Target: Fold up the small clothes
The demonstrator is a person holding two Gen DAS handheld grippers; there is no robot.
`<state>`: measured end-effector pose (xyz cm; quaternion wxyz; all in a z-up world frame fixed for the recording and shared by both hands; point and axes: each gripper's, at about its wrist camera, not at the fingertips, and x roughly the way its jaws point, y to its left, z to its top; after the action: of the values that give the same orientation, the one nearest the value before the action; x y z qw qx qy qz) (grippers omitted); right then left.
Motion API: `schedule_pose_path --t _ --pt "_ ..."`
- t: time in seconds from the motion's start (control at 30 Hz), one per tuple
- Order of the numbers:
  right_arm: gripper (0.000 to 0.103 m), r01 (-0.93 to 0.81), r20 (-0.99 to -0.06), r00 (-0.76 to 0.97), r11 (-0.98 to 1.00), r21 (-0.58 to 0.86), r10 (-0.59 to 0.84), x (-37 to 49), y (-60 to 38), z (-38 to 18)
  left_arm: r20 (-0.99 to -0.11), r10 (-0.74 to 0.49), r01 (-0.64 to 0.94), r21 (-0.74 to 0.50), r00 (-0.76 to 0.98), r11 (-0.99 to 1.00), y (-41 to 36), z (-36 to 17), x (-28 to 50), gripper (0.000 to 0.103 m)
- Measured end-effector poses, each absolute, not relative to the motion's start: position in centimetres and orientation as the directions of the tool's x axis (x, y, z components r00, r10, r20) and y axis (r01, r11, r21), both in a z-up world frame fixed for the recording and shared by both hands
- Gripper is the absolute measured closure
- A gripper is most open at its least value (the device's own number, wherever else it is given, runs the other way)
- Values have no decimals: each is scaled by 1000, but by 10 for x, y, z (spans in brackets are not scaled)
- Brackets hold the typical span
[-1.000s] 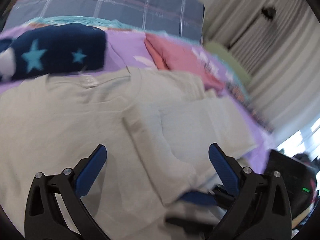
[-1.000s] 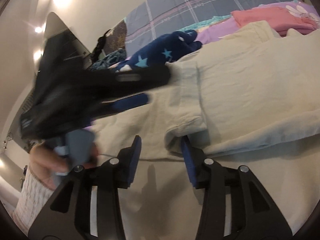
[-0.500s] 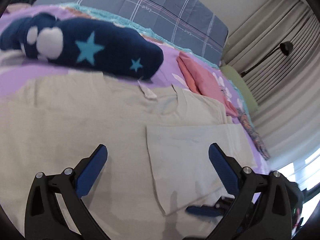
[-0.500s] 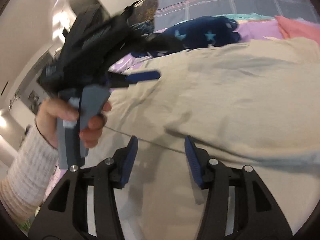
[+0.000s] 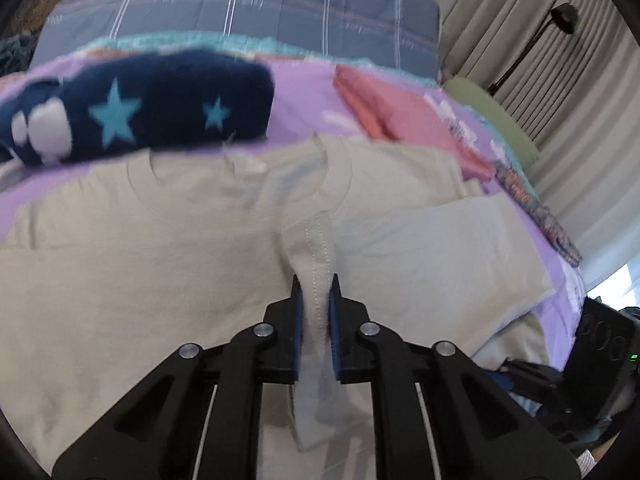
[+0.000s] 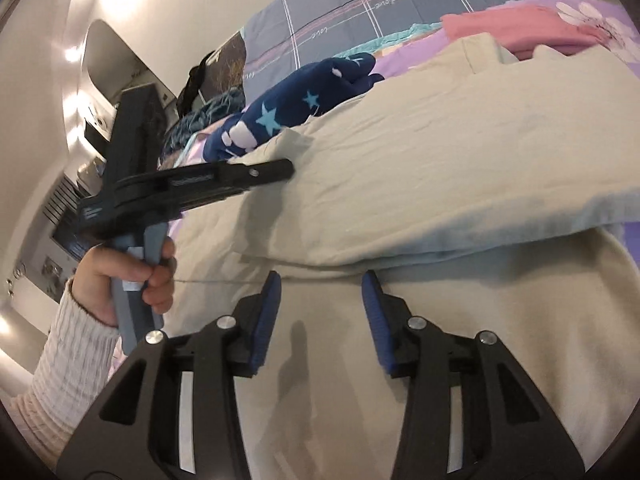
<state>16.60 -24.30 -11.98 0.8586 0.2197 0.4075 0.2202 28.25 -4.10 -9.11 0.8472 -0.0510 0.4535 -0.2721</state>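
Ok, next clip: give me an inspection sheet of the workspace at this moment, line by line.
Surface: bed with purple floral sheet, plaid grey duvet behind.
Job's things: beige T-shirt spread flat, one side folded in.
Clutter: navy star-print fleece; folded pink garment.
Grippers: left gripper has just been closing, now pinching a stitched hem of the shirt; right gripper part open over the shirt, nothing between its pads.
Cables: nothing seen.
Surroundings: curtains, a floor lamp, a white-sleeved hand gripping the left tool.

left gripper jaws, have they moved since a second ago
Yes. The left gripper has just been closing: its jaws, wide apart earlier, now pinch a stitched hem of the beige shirt lying below the navy star garment.
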Motion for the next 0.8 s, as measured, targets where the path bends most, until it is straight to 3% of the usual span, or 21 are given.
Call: schedule_pose_path --t 0.17,0.37,0.5,0.67,0.73,0.77,0.8 --pt "54 -224 -586 583 804 550 563 165 -241 -118 -640 -512 459 -267 574 848 -22 -21 261 94" --pt "54 -192 -552 635 803 565 540 152 -257 -114 -602 -404 393 -159 689 906 39 30 237 94" --pt "54 -128 -593 640 828 546 489 157 -260 -119 -626 -311 282 -149 715 948 92 26 235 94" --pt "48 -135 -616 637 853 503 464 161 -250 -119 -721 -261 183 -187 642 965 134 -28 246 93" --pt "48 -135 -620 635 857 497 460 161 -248 -118 -762 -242 134 -202 600 970 144 -55 251 81" --pt "48 -134 -620 636 857 498 460 162 -248 -119 -780 -203 90 -186 592 978 150 -66 253 63" --pt "48 -134 -619 637 856 499 460 161 -248 -118 -785 -178 62 -176 593 982 152 -73 252 53"
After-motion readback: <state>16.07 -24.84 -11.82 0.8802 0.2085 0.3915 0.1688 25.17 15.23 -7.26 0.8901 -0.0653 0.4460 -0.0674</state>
